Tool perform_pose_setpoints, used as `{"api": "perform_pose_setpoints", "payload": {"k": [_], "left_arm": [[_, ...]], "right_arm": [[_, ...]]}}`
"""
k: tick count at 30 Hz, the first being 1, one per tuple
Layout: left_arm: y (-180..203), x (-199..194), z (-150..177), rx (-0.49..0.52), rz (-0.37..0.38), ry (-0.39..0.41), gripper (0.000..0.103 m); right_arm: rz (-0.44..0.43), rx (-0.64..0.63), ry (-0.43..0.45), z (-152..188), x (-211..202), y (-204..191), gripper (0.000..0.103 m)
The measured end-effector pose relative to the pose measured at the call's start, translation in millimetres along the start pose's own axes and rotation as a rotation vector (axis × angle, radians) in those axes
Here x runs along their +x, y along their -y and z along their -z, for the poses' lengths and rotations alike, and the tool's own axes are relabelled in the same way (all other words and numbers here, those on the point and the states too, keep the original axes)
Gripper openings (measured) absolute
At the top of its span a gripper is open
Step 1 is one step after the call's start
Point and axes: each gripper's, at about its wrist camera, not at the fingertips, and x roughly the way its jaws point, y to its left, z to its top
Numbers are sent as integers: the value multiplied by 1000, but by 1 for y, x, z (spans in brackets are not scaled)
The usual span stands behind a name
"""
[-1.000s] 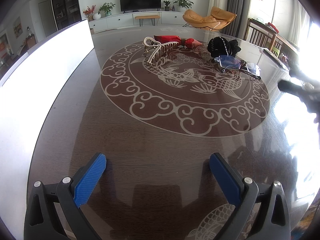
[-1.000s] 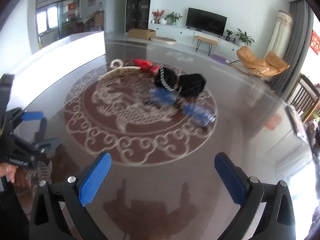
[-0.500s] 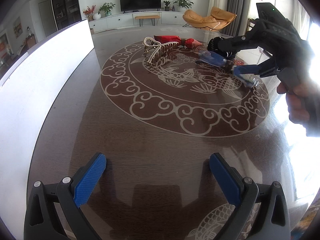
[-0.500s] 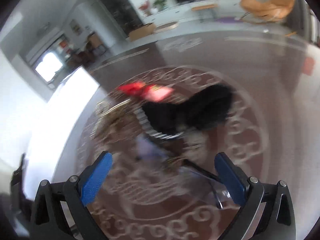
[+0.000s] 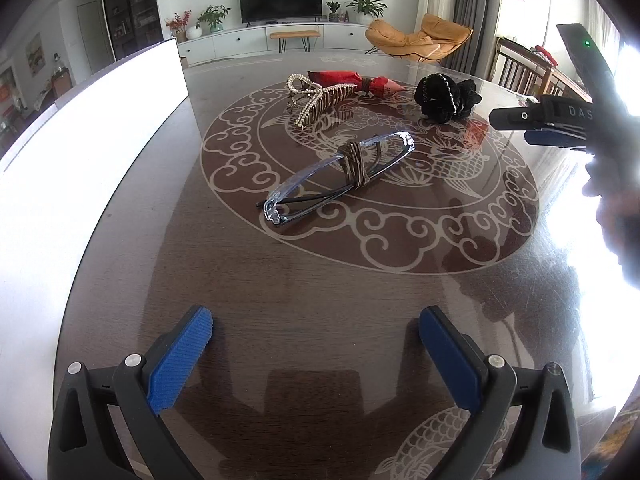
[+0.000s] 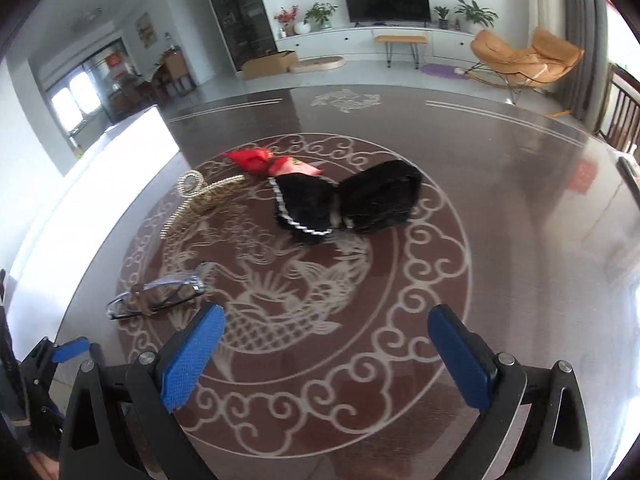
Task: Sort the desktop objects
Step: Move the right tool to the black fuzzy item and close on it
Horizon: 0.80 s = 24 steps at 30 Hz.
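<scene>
The folded clear-framed glasses with dark temples (image 5: pixel 338 174), bound at the middle by a brown cord, lie flat on the dark glossy surface with a pale fish-and-cloud medallion (image 5: pixel 280 292), at about 11 o'clock from the left claw (image 5: pixel 316 356) and well apart from it. In the right wrist view the same glasses (image 6: pixel 158 295) sit at about 10 o'clock, just beyond the left blue pad of the right claw (image 6: pixel 326 354).

Farther off, at 12 o'clock in the left view, a pearl-trimmed gold hair claw clip (image 5: pixel 318 98) touches a red wrapped packet (image 5: pixel 352 80); at 1 o'clock rests a black fuzzy bow with a white-beaded edge (image 5: pixel 444 96). In the right view the bow (image 6: pixel 348 202) lies at 12 o'clock, with the packet (image 6: pixel 272 162) touching its far-left edge and the clip (image 6: pixel 200 200) at 11 o'clock.

Both claws stand wide apart and hold nothing. The right claw (image 5: pixel 538 126) shows at 2 o'clock in the left view, above the surface near the bow. A white panel (image 5: pixel 80 136) borders the surface at 9 o'clock.
</scene>
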Motion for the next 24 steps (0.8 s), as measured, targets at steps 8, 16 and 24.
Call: {"api": "perform_pose_setpoints", "payload": {"k": [8, 16, 24], "left_arm": [[0, 0, 0, 0, 0, 0, 103], [1, 0, 0, 0, 0, 1, 103], [1, 0, 0, 0, 0, 1, 103]], "right_arm": [[-94, 288, -109, -37, 34, 31, 102], [-16, 279, -123, -70, 71, -2, 103], [199, -38, -127, -67, 75, -44, 64]]}}
